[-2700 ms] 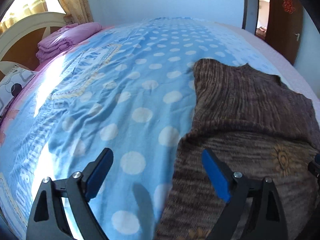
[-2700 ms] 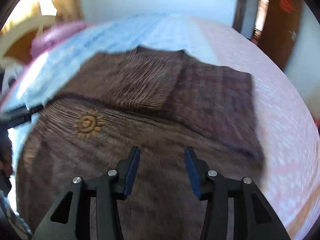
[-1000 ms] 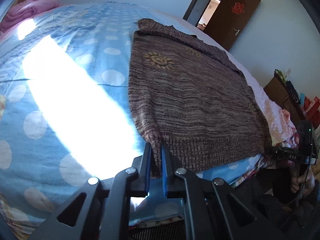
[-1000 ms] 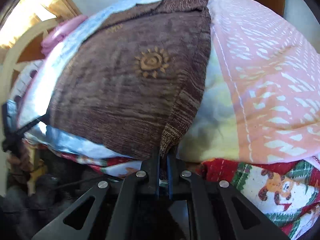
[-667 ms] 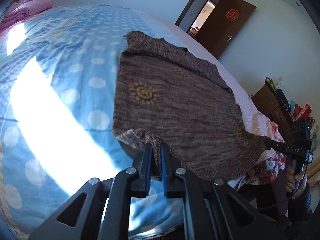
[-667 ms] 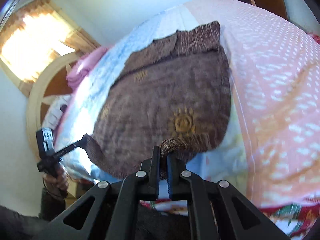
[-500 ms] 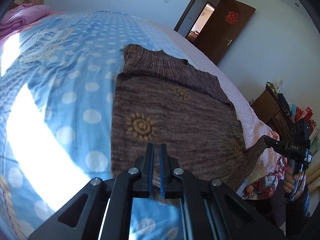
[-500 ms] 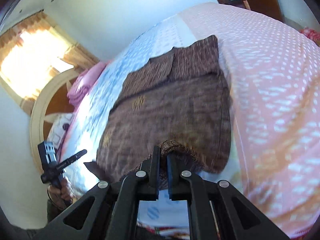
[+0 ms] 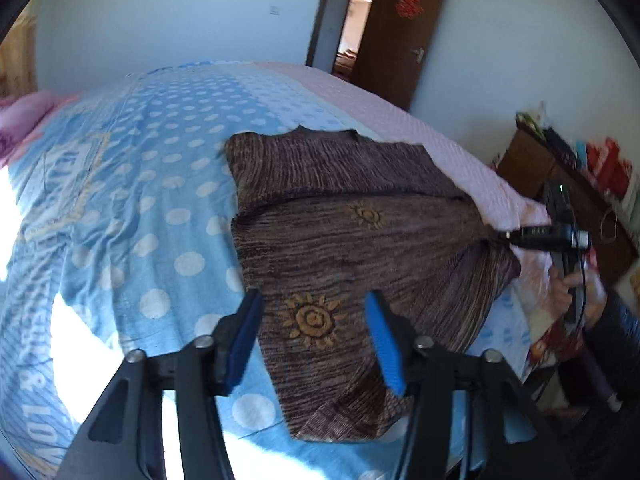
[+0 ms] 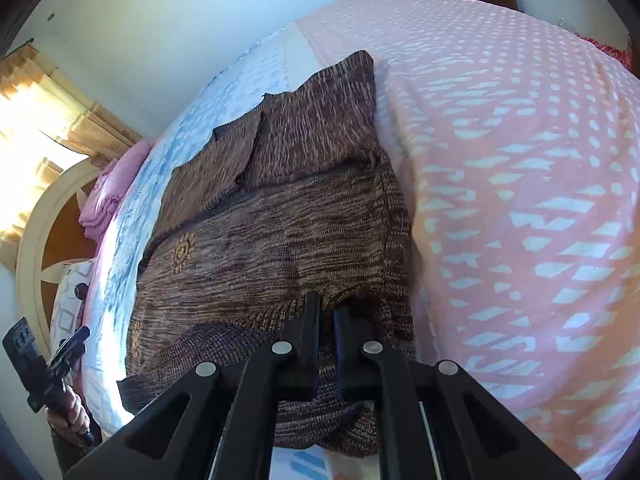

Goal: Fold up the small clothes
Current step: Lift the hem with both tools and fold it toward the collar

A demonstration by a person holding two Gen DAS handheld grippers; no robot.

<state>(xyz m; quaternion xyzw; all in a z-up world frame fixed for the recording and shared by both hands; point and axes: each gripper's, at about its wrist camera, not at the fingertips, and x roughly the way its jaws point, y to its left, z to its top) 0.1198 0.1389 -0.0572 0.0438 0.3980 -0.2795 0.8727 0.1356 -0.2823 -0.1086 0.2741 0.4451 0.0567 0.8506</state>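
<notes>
A brown knitted sweater (image 9: 360,232) with yellow sun motifs lies on the bed; its bottom half is folded up over the body. My left gripper (image 9: 314,344) is open, above the sweater's near left corner, holding nothing. My right gripper (image 10: 326,320) is shut on the sweater's (image 10: 288,208) hem and holds that corner up; in the left wrist view it (image 9: 510,236) pinches the right corner. The left gripper also shows at the far left of the right wrist view (image 10: 76,344).
The bed has a blue dotted cover (image 9: 152,184) on the left and a pink patterned cover (image 10: 520,168) on the right. Folded pink bedding (image 10: 108,196) lies by the headboard. A cabinet (image 9: 568,196) and a door (image 9: 396,32) stand beyond the bed.
Both grippers carried the hem up and forward over the sweater. The left gripper has opened and let go of its corner; the right stays shut on its corner.
</notes>
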